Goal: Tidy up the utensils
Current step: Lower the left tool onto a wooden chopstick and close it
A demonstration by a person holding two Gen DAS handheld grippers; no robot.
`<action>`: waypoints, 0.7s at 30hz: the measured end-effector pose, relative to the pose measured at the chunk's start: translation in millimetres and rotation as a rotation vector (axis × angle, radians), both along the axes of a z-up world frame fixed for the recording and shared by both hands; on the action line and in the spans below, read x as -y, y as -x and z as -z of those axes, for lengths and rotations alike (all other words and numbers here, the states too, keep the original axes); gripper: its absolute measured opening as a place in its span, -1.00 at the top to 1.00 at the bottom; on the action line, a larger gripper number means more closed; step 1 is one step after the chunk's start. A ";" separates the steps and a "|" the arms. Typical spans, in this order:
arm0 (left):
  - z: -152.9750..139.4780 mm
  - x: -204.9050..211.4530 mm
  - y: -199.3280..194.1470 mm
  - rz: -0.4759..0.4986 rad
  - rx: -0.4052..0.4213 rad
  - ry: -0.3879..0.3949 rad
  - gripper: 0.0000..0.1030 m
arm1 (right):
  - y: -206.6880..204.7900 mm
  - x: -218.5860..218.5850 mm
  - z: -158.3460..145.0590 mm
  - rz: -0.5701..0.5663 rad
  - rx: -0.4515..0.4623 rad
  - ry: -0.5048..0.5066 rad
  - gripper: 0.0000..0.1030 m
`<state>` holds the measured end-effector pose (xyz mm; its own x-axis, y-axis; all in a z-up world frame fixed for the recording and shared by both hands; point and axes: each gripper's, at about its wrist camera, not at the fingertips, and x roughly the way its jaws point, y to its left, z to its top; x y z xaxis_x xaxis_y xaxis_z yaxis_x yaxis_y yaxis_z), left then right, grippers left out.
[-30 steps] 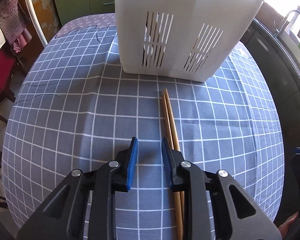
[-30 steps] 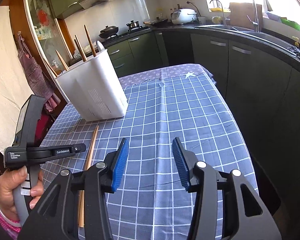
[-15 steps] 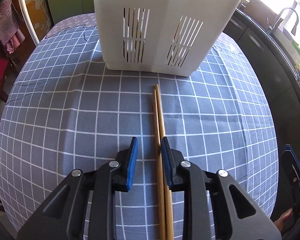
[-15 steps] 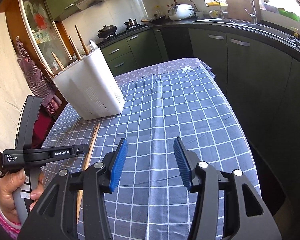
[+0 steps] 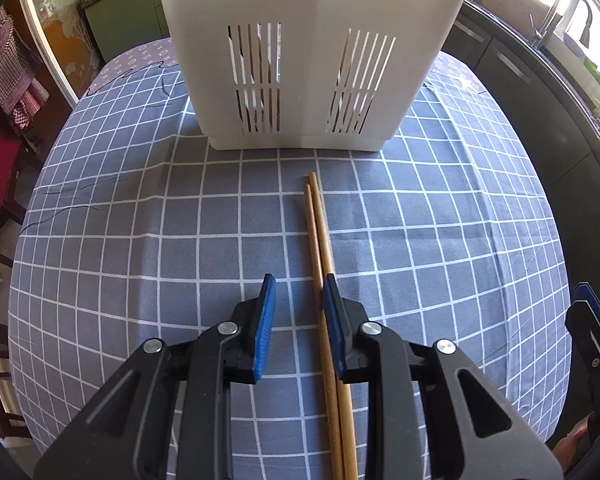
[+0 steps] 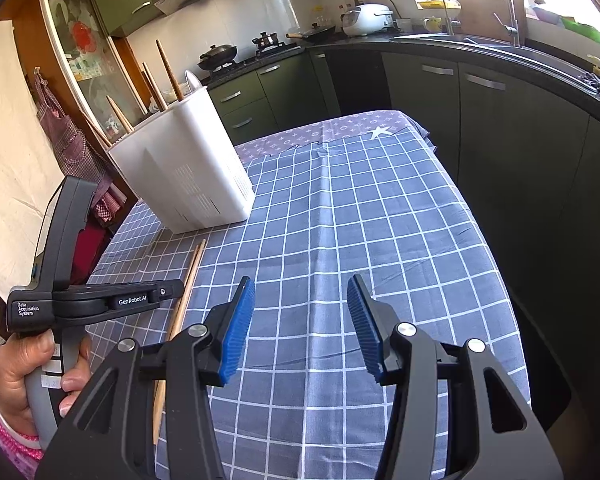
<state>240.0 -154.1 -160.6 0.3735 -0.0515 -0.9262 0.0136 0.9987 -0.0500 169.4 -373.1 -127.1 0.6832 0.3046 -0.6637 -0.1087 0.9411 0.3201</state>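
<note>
Done: several utensils already stand in the white holder (image 6: 188, 172).
Left: chopsticks (image 5: 320, 232) lie on the tablecloth (image 5: 140, 240).
Left gripper (image 5: 298, 312): narrowly open, straddling chopsticks, gripping nothing.
Right gripper (image 6: 302, 324): open, empty.

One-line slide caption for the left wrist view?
Left hand-held gripper, open, poised above a pair of wooden chopsticks lying before the white slotted utensil holder.

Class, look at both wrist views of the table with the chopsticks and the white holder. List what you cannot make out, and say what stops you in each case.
- Near ends of the chopsticks: left wrist view, cut off by the bottom edge; right wrist view, behind the right gripper.
- Top of the white holder: left wrist view, cut off by the top edge.
- Lower parts of the utensils standing in it: right wrist view, hidden by its wall.
</note>
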 end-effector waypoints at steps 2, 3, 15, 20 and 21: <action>1.3 -0.5 -1.8 0.007 -0.020 0.016 0.54 | -0.5 1.0 0.3 0.003 -0.003 -0.002 0.06; 0.9 0.0 -1.8 0.009 -0.017 0.009 0.55 | -0.3 1.4 0.6 0.005 -0.003 -0.004 0.06; 7.6 4.3 -5.0 0.037 -0.007 0.012 0.86 | 0.3 -0.4 2.0 0.001 -0.015 -0.008 0.06; 4.3 -8.2 -3.0 0.036 -0.002 0.053 0.89 | 0.8 -0.4 2.5 -0.004 -0.022 -0.007 0.05; 2.3 -11.4 -2.0 0.035 0.006 0.056 0.89 | 1.3 -0.3 2.2 -0.004 -0.023 -0.007 0.03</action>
